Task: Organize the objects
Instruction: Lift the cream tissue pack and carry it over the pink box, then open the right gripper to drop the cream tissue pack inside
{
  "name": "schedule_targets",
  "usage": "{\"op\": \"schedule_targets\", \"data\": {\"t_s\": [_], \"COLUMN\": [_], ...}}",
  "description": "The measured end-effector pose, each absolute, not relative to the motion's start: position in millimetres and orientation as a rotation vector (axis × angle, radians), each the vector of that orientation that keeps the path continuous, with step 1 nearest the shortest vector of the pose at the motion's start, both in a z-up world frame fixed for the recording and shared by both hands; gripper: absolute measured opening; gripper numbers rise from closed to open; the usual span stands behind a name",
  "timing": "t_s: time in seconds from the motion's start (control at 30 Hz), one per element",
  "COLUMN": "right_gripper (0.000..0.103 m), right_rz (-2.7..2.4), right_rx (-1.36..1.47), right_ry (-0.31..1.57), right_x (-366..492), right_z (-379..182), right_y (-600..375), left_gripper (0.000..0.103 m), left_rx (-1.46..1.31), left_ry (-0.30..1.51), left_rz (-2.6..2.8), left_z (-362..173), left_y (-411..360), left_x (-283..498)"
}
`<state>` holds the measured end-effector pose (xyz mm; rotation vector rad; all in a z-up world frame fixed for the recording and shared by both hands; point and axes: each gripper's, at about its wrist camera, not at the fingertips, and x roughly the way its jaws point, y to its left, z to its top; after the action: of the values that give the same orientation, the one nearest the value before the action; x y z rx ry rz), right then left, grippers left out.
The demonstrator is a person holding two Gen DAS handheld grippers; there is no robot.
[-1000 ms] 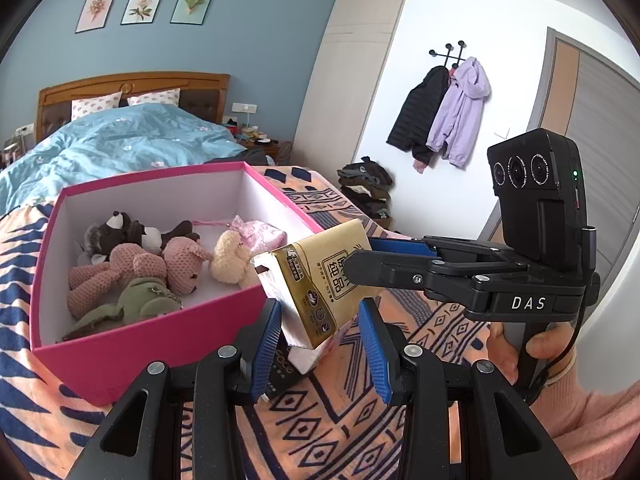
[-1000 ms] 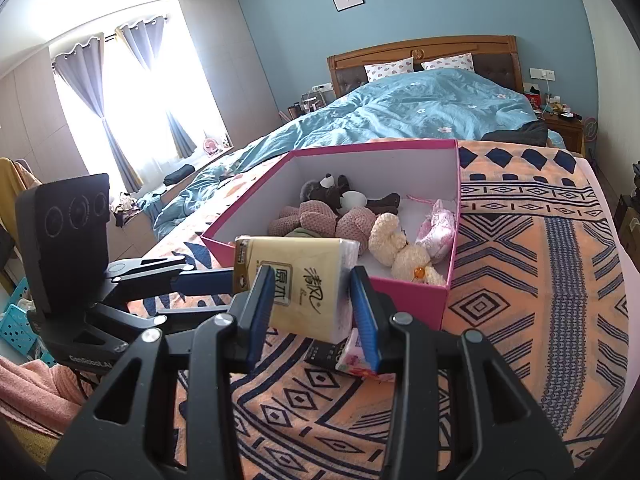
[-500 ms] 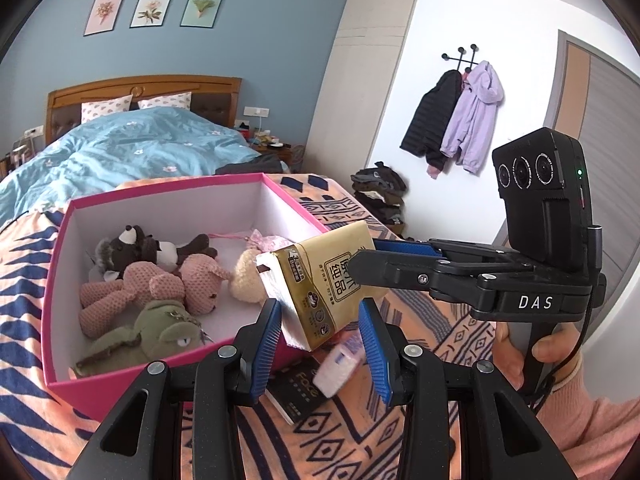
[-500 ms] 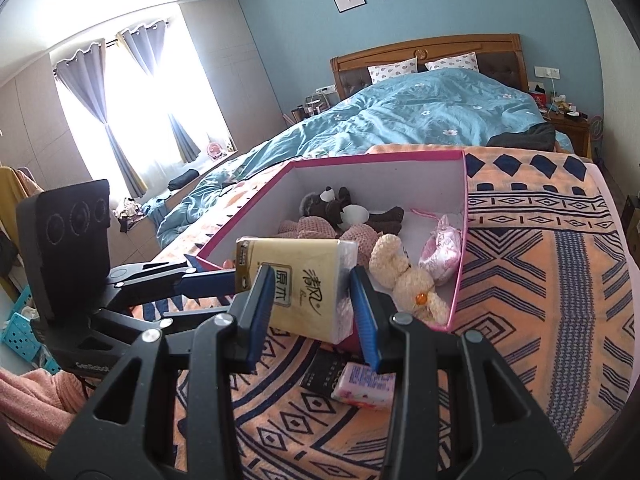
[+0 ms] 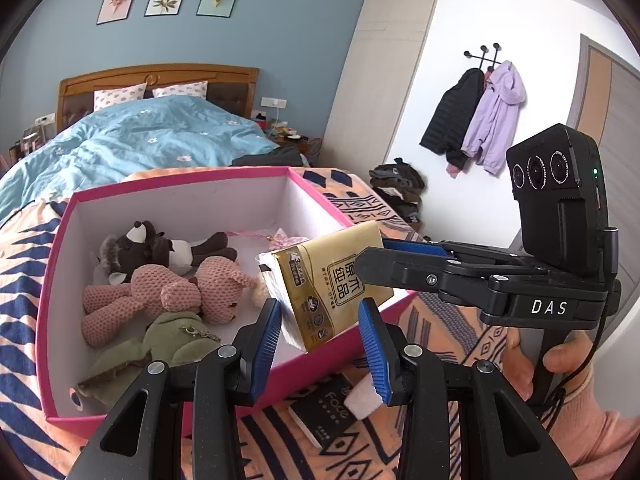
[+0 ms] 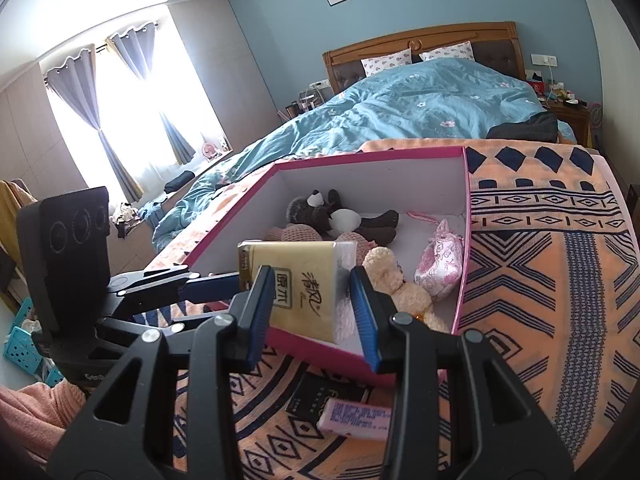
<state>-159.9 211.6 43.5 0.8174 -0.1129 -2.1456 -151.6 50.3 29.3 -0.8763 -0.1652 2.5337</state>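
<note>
My right gripper (image 6: 316, 310) is shut on a gold tissue pack (image 6: 298, 288) and holds it above the near edge of the pink box (image 6: 464, 240). The pack (image 5: 328, 282) also shows in the left wrist view, held by the right gripper (image 5: 380, 256) over the box's near right corner. My left gripper (image 5: 320, 344) is open and empty, just in front of the pack. The box (image 5: 60, 224) holds a dark plush (image 5: 160, 244), a pink knitted bear (image 5: 180, 292), a green plush (image 5: 160, 344), a cream bear (image 6: 392, 276) and a pink pouch (image 6: 438, 264).
A black booklet (image 5: 328, 412) and a small pink packet (image 6: 354, 418) lie on the patterned blanket (image 6: 560, 280) in front of the box. A blue duvet (image 6: 420, 112) covers the bed behind. Coats (image 5: 476, 116) hang on the right wall.
Both grippers have risen and moved forward, carrying the tissue pack from beside the box's near wall to above its rim. The booklet and packet below have come into view.
</note>
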Motion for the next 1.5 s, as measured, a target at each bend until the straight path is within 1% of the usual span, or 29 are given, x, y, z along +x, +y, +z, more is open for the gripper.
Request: {"op": "schedule_targets", "data": {"t_s": [0.4, 0.9, 1.27, 1.5], "right_gripper": [0.042, 0.042, 0.042, 0.042], "right_rz": [-2.153, -2.177, -2.201, -2.208], "right_rx": [0.878, 0.918, 0.926, 0.928], "right_ry": [-0.108, -0.053, -0.012, 0.009], "right_x": [-176.8, -183.6, -183.5, -182.3], "right_z": [28.9, 16.9, 15.1, 14.3], "right_y": [202.8, 194.2, 192.1, 190.6], "left_gripper": [0.040, 0.040, 0.040, 0.040], "left_rx": [-0.933, -0.949, -0.945, -0.916], "left_ry": [-0.155, -0.135, -0.107, -0.054], "left_rz": [2.553, 2.564, 2.572, 2.596], "left_z": [17.0, 11.3, 9.1, 11.4], "left_y": [49.8, 51.1, 53.1, 61.1], "left_x": [-168.9, -171.1, -171.0, -164.9]}}
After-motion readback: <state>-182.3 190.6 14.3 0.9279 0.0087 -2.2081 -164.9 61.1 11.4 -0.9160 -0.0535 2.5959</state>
